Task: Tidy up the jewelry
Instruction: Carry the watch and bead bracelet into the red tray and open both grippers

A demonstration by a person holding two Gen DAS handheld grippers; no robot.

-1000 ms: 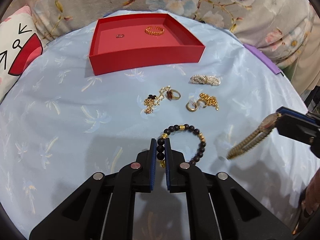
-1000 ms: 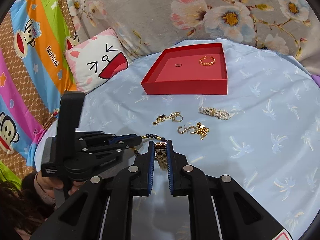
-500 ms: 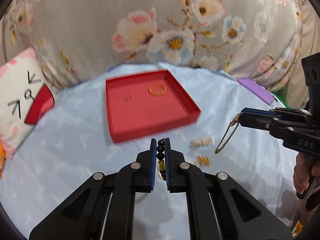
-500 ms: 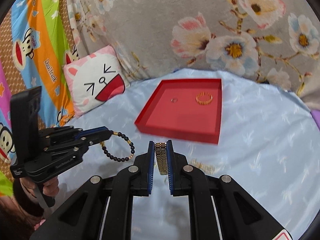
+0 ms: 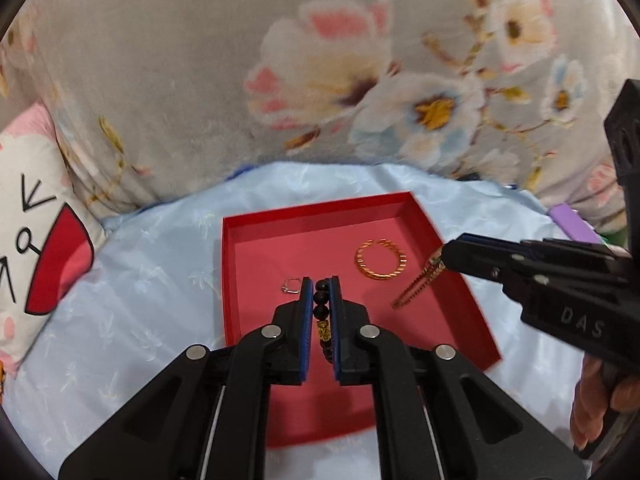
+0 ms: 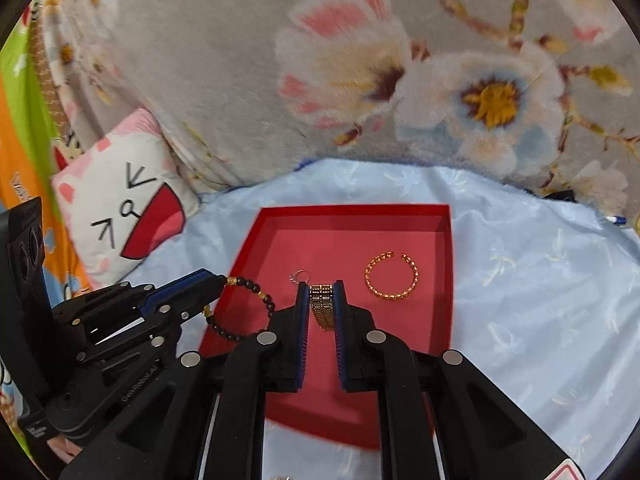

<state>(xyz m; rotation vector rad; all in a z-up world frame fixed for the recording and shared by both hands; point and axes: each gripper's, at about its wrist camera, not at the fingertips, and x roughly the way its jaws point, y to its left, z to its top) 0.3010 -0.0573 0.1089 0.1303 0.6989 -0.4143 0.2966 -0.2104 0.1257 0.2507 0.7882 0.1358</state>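
Note:
A shallow red tray lies on the pale blue cloth. In it rest a gold open bangle and a small silver ring. My left gripper is shut on a black beaded bracelet with gold beads, which hangs over the tray's left part. My right gripper is shut on a gold link bracelet that dangles above the tray floor beside the bangle.
A grey floral blanket rises right behind the tray. A white cat-face pillow lies at the left, a purple object at the right edge. A hand grips the right tool's handle.
Both grippers have lifted their bracelets off the cloth and carried them forward over the red tray. The loose jewelry on the cloth has dropped out of view.

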